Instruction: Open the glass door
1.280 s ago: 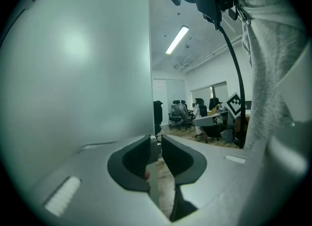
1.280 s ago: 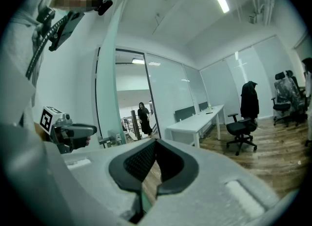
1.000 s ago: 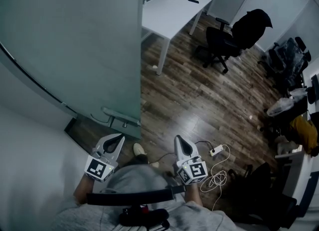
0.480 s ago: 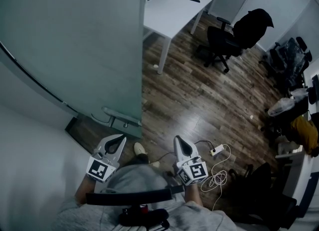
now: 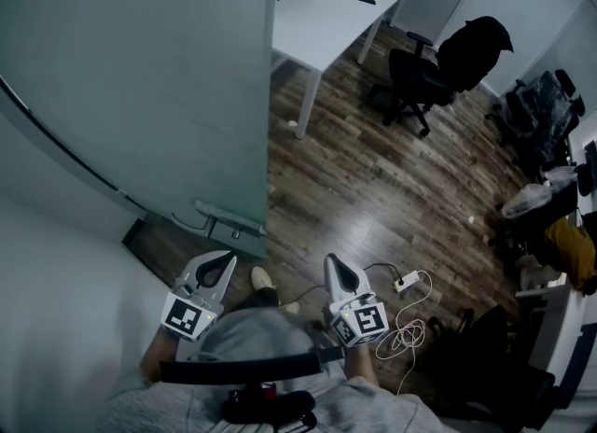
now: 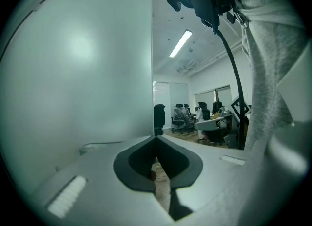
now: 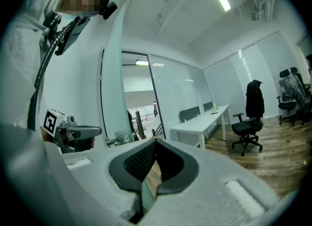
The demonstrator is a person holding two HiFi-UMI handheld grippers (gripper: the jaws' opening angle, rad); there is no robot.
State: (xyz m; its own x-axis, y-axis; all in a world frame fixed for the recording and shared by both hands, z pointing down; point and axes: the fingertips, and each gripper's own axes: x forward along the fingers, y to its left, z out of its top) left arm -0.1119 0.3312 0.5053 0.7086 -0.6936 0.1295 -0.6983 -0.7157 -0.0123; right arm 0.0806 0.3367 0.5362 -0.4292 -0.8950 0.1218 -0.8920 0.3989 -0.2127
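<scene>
The frosted glass door (image 5: 140, 95) fills the left of the head view, and its free edge runs down to a metal handle (image 5: 227, 219) near its lower corner. My left gripper (image 5: 224, 258) is shut and empty, just below and short of that handle. My right gripper (image 5: 333, 258) hangs shut and empty over the wooden floor, right of the door's edge. In the left gripper view the door (image 6: 83, 74) looms to the left of my closed left gripper (image 6: 156, 137), with the handle (image 6: 100, 145) low beside it. Ahead of my right gripper (image 7: 156, 141) in its own view stands the door (image 7: 114, 98).
A white desk (image 5: 336, 11) stands beyond the door, with a black office chair (image 5: 429, 72) beside it. A power strip with a coiled white cable (image 5: 406, 282) lies on the floor by my right gripper. More chairs and bags (image 5: 541, 114) crowd the right side. A white wall (image 5: 56, 328) is at left.
The door's free edge has drifted slightly to the right in the head view. Both grippers have stayed where they were, still shut.
</scene>
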